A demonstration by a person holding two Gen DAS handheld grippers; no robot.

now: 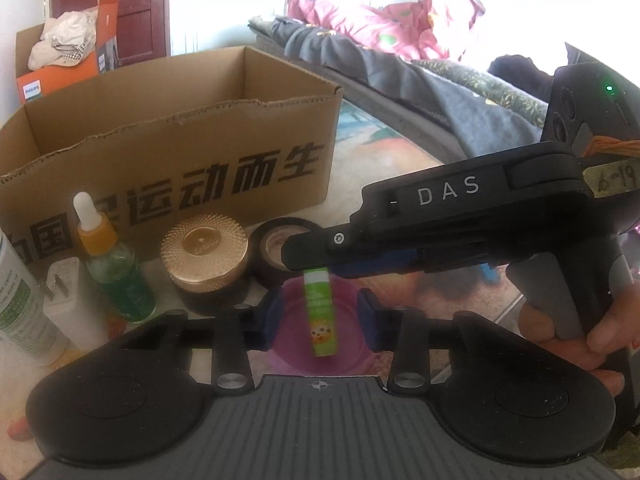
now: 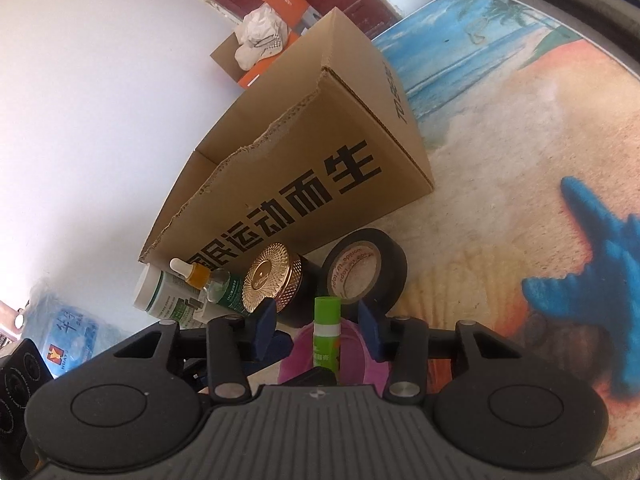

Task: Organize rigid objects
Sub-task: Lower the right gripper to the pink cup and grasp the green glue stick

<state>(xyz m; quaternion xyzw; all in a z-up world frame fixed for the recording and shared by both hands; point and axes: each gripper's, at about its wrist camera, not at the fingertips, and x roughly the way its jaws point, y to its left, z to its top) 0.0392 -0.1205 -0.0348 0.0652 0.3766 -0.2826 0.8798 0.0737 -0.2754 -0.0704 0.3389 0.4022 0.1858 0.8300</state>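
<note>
Pretty clearly someone's bedroom at home. There's a bed (image 1: 400,64) at the far right with a rumpled pink floral quilt (image 1: 384,24) and dark blankets, a dark red wooden door (image 1: 116,4) at the far left, plain white walls, and a beach-print mat (image 2: 520,120) on the floor. Cardboard box (image 1: 168,136) and toiletries like a dropper bottle (image 1: 108,260) sit around too.

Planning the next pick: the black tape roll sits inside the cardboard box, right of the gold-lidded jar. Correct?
Not inside. The black tape roll sits outside the cardboard box, in front of it, right of the gold-lidded jar. The right wrist view shows it.
</note>
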